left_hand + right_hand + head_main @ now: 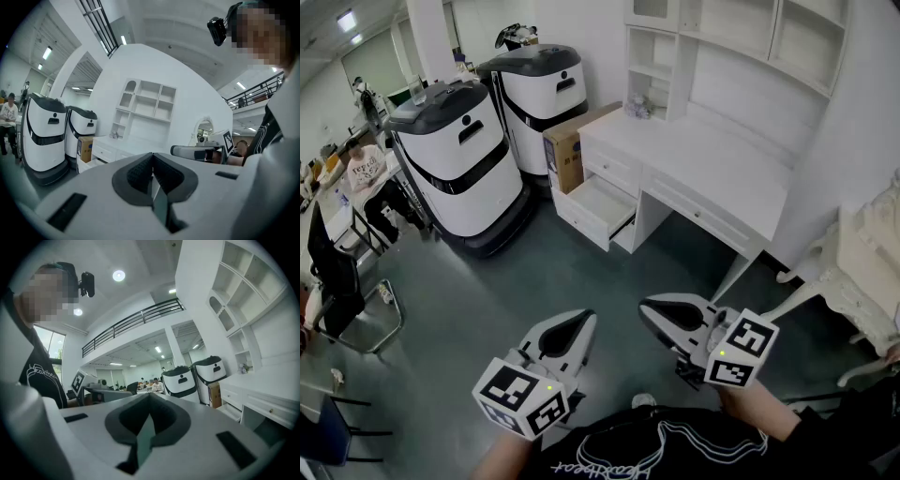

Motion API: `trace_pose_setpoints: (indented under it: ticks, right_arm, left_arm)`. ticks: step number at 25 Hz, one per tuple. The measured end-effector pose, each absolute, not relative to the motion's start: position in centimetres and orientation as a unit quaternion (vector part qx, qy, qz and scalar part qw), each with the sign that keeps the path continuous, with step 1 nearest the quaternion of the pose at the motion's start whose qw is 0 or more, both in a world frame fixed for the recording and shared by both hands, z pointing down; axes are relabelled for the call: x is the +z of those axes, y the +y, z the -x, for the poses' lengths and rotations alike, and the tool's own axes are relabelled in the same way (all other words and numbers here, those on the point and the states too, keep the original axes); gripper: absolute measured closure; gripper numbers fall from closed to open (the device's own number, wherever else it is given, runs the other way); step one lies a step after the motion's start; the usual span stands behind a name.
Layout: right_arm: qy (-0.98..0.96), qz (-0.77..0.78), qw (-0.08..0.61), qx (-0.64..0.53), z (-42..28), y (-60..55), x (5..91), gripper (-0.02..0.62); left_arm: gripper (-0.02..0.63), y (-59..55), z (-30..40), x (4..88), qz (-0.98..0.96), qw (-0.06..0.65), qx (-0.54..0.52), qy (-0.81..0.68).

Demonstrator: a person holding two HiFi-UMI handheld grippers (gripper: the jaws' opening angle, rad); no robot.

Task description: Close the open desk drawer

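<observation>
In the head view a white desk [712,155] with a shelf hutch stands against the wall. Its lower left drawer [598,208] is pulled out and looks empty. Both grippers are held low over the grey floor, well short of the desk. My left gripper [577,323] points toward the drawer with its jaws shut on nothing. My right gripper [652,307] sits beside it, also shut and empty. The left gripper view has the shut left gripper [152,165], the open drawer [88,162] far off and the right gripper [197,151]. The right gripper view shows its shut right gripper [149,405] and the desk [262,401].
Two large white-and-black machines [459,164] [539,89] stand left of the desk, with a cardboard box [567,145] between them and the drawer. An ornate white chair [862,258] stands at the right. A seated person [366,173] and a black office chair [337,281] are at the left.
</observation>
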State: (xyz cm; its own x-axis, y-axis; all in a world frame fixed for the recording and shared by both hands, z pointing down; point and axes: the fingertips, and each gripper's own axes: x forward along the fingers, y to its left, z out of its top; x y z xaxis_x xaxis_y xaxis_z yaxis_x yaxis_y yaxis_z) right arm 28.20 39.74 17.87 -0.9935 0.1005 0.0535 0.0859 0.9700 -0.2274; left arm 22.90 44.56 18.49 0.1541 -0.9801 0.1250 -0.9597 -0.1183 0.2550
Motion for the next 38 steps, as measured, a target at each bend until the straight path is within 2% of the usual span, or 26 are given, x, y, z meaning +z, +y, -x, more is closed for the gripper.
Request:
trace_pose_setpoints:
  ticks: [11, 22, 38]
  right_arm:
    - [-0.994, 0.009, 0.031, 0.107, -28.2, 41.2, 17.2, 0.589]
    - [-0.99, -0.059, 0.042, 0.124, -26.6, 37.5, 19.3, 0.589]
    - [-0.986, -0.068, 0.081, 0.126, -17.8, 26.0, 25.3, 0.589]
  left_arm:
    - [0.601, 46.8, -21.6, 17.0, -0.731, 0.113, -0.039, -0.672]
    - [0.601, 46.6, -18.4, 18.5, -0.693, 0.126, -0.041, -0.709]
    - [0.601, 34.6, -9.4, 23.7, -0.676, 0.182, -0.007, -0.714]
